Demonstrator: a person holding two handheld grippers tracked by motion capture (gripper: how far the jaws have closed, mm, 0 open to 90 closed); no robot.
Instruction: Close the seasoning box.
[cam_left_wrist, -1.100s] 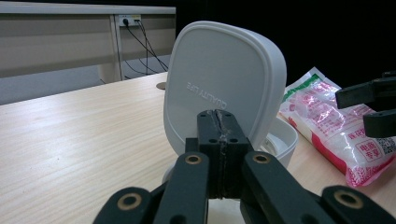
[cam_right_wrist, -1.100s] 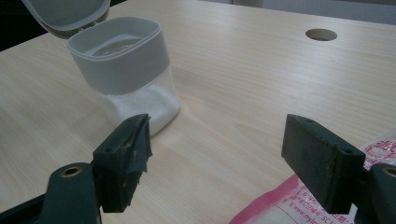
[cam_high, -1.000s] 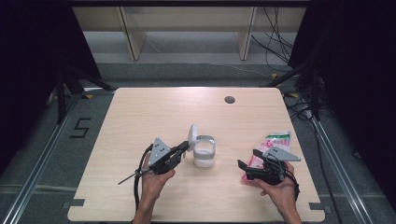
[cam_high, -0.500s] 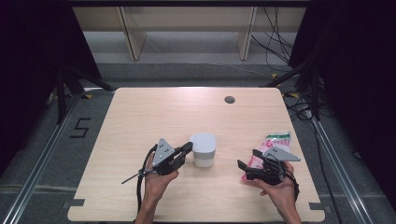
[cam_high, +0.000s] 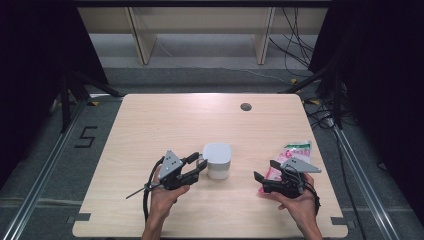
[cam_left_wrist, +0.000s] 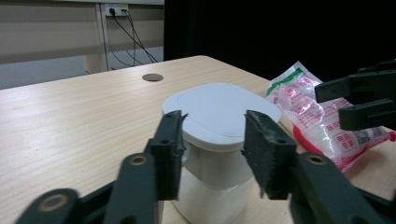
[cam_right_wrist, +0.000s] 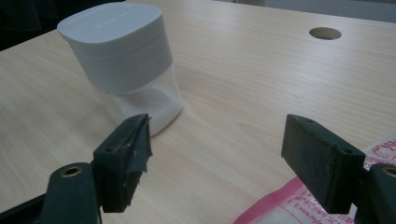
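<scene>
Wooden table (cam_high: 150, 130) first: our white lidded container (cam_high: 217, 160) stands upright near its middle, lid shut. Our left gripper (cam_high: 196, 163) is the nearer one, its jaws having just been opening, now parted about the lid's edge without pressing it. Our right gripper (cam_high: 260, 178) sits well apart to the right, jaws wide and empty, over the pink packet (cam_high: 290, 152). We judge any next move falls to the left.

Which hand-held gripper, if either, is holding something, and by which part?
Neither. The left hand-held gripper, jaws just opened, sits at the white container's lid without gripping. The right hand-held gripper is open above the pink packet.
</scene>
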